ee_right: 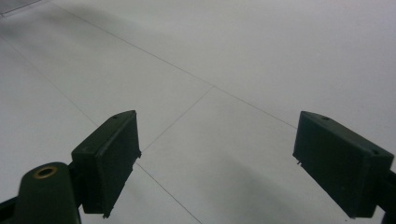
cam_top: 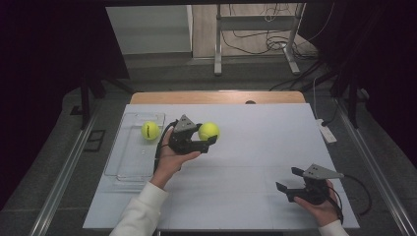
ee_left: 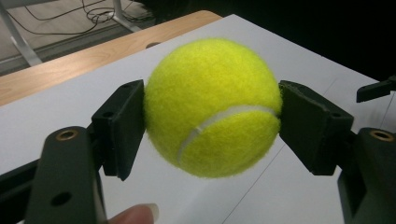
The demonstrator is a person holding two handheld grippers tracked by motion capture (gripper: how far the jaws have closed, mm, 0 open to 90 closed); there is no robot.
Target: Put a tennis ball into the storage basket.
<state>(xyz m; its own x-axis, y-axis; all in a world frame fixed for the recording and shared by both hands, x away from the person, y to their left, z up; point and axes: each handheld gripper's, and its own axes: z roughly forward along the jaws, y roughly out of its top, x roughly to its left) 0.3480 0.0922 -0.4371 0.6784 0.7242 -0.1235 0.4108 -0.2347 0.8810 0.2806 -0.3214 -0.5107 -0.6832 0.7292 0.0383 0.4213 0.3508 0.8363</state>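
Note:
A yellow tennis ball (cam_top: 209, 131) (ee_left: 212, 107) is clamped between the two black pads of my left gripper (cam_top: 210, 136) (ee_left: 211, 123), held just above the white table near its middle left. A second tennis ball (cam_top: 150, 130) lies in the clear plastic tray (cam_top: 129, 167) at the left side. My right gripper (cam_top: 288, 179) (ee_right: 219, 163) rests low at the table's front right, jaws wide apart with nothing but bare white surface between them. In the left gripper view a fingertip (ee_left: 135, 214) shows at the bottom edge.
The white table top (cam_top: 255, 147) has a wooden strip (cam_top: 216, 97) along its far edge. A white device (cam_top: 325, 131) lies at the right edge. Beyond the table stand a metal frame (cam_top: 255, 39) and loose cables on the floor.

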